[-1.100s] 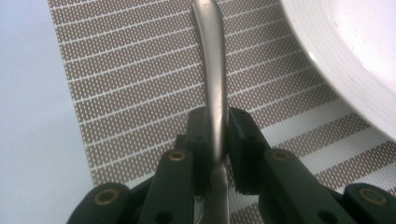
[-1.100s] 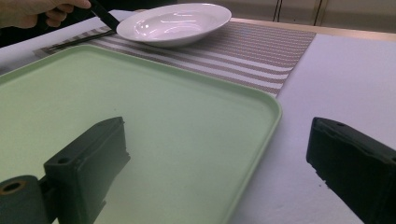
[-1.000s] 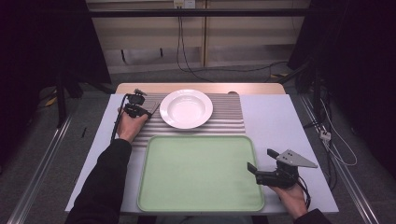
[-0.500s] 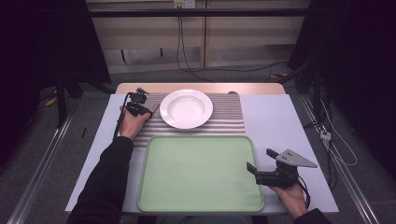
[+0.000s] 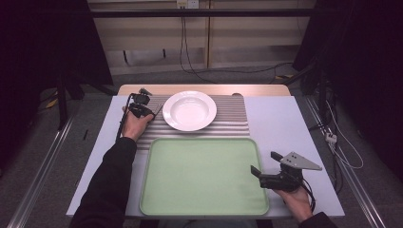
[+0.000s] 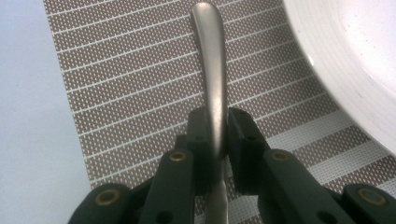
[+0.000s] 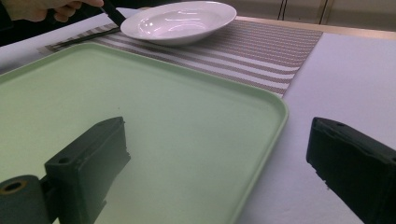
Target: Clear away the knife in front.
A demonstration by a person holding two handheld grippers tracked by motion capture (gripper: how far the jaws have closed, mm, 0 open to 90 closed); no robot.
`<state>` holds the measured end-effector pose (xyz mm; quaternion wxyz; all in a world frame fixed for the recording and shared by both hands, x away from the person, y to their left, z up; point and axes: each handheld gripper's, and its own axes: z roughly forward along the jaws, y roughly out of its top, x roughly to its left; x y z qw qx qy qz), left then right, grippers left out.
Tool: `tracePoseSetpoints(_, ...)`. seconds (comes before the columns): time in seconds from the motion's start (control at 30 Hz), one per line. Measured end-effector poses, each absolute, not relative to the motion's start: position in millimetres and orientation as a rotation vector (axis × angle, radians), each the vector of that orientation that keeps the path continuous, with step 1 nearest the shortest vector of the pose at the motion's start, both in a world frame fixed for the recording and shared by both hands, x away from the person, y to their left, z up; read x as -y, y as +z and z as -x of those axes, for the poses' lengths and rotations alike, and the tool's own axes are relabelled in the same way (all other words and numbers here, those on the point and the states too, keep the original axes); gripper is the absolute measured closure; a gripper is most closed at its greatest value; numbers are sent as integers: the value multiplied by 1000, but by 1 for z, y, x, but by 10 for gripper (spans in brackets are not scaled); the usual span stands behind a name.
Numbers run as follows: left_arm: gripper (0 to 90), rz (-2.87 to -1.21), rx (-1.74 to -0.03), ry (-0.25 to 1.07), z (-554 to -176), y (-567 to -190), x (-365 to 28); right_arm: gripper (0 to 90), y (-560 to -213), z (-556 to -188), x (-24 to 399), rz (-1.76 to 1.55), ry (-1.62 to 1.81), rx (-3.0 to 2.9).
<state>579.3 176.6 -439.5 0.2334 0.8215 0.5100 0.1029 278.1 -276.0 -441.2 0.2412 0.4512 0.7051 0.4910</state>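
**Cutlery gripped at the plate, placement not finished**

Dark room, white table [image 5: 285, 123] with a striped mat [image 5: 233, 118] and a green tray [image 5: 204, 175] in front of you. Your left gripper [image 6: 217, 135] is clamped narrow on a metal cutlery handle [image 6: 210, 60], which lies over the mat just left of the white plate [image 5: 189, 110]. Which utensil it is, can't tell; its head is hidden. Your right gripper [image 7: 219, 154] hangs wide with nothing in it, over the tray's right edge. Tray bare, plate bare. Done so far: utensil grasped, likely. Left: set it down beside the plate and let go. The right one probably has no job yet.
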Motion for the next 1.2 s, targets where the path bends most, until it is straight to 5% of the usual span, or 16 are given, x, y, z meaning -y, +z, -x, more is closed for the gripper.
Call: tracePoseSetpoints(1.2,801,-2219,-1243,341,-527,-390,-190,51,-441,-278,276,-1236,1338,-1925)
